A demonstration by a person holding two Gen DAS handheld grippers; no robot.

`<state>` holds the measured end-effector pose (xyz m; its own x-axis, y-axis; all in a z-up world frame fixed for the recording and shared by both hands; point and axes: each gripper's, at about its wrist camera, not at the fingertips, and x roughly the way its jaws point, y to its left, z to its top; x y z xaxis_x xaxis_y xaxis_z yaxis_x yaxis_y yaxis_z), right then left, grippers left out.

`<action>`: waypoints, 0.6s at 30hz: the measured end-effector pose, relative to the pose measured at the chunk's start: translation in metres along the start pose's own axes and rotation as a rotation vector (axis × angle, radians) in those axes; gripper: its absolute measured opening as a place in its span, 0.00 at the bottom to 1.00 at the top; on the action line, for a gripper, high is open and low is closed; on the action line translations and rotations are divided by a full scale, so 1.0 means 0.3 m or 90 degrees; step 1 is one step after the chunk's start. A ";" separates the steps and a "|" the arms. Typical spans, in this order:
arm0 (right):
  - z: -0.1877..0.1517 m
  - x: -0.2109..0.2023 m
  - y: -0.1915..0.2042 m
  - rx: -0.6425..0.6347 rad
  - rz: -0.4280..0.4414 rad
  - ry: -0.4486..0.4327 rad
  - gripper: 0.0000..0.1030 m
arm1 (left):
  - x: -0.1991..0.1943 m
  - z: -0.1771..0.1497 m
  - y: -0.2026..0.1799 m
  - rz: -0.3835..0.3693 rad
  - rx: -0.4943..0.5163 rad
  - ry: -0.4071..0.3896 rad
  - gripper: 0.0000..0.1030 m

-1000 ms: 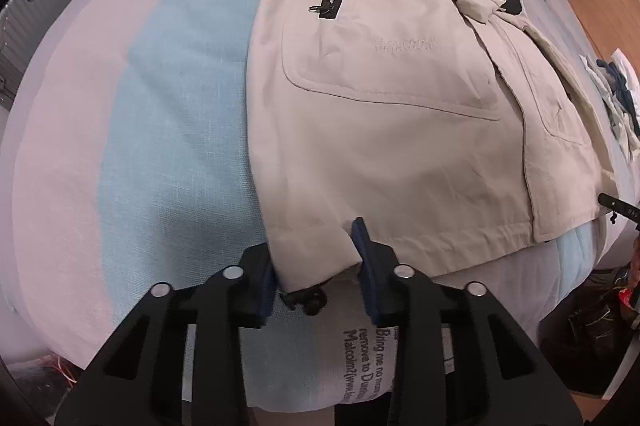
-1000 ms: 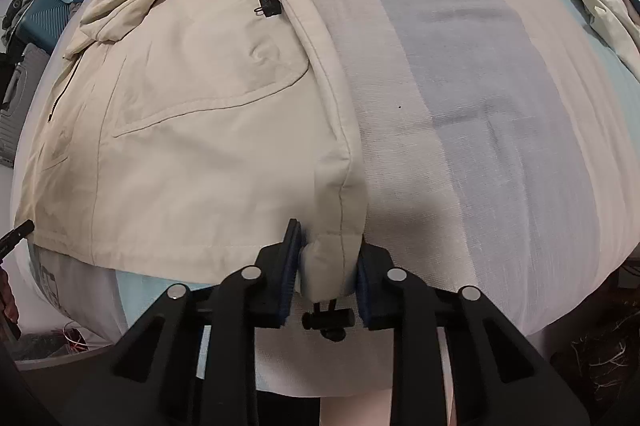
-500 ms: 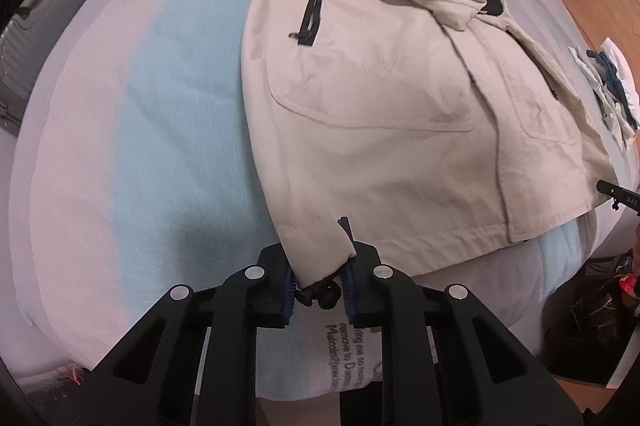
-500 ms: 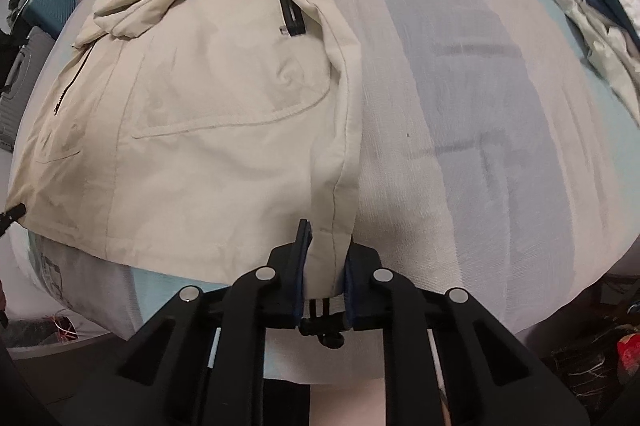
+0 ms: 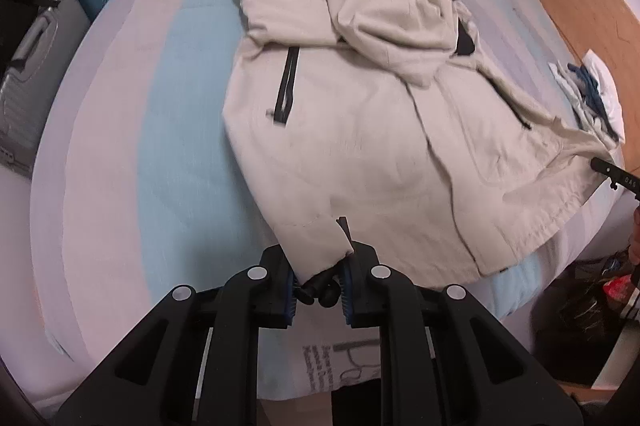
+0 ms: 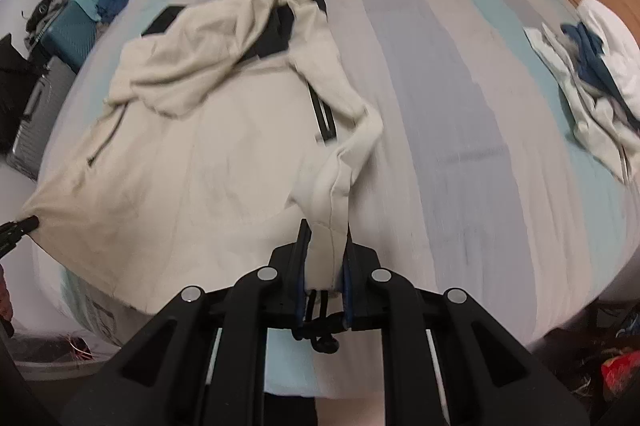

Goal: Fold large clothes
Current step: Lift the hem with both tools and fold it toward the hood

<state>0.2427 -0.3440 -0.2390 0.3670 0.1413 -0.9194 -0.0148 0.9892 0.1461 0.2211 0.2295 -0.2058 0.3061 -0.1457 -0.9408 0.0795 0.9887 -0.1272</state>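
Left wrist view: the left gripper (image 5: pixel 319 280) pinches one hem corner of a beige jacket (image 5: pixel 360 130) on the striped bed (image 5: pixel 132 130), while the right gripper (image 6: pixel 325 278) apparently clamps the opposite corner, frames slightly blurred.

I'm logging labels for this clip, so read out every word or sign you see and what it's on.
"DAS", roughly: on the right gripper, at the left wrist view's edge.
Print on the bed sheet, near end: too blurred to read.
Print at the sheet's far end: too small to read.
Jacket: nothing legible.
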 end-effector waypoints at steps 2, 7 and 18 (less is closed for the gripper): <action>0.054 0.004 -0.004 0.000 0.013 -0.003 0.11 | -0.008 0.047 -0.002 0.001 -0.003 0.001 0.15; 0.229 0.038 -0.034 0.007 0.048 -0.001 0.11 | -0.017 0.228 0.010 0.030 -0.019 -0.002 0.14; 0.677 0.179 -0.044 -0.026 0.081 -0.005 0.10 | 0.105 0.671 0.072 0.070 -0.009 -0.023 0.14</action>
<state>0.4516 -0.3577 -0.2161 0.3664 0.2658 -0.8917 -0.0992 0.9640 0.2466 0.4233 0.2391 -0.1750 0.3469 -0.0374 -0.9372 0.0310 0.9991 -0.0284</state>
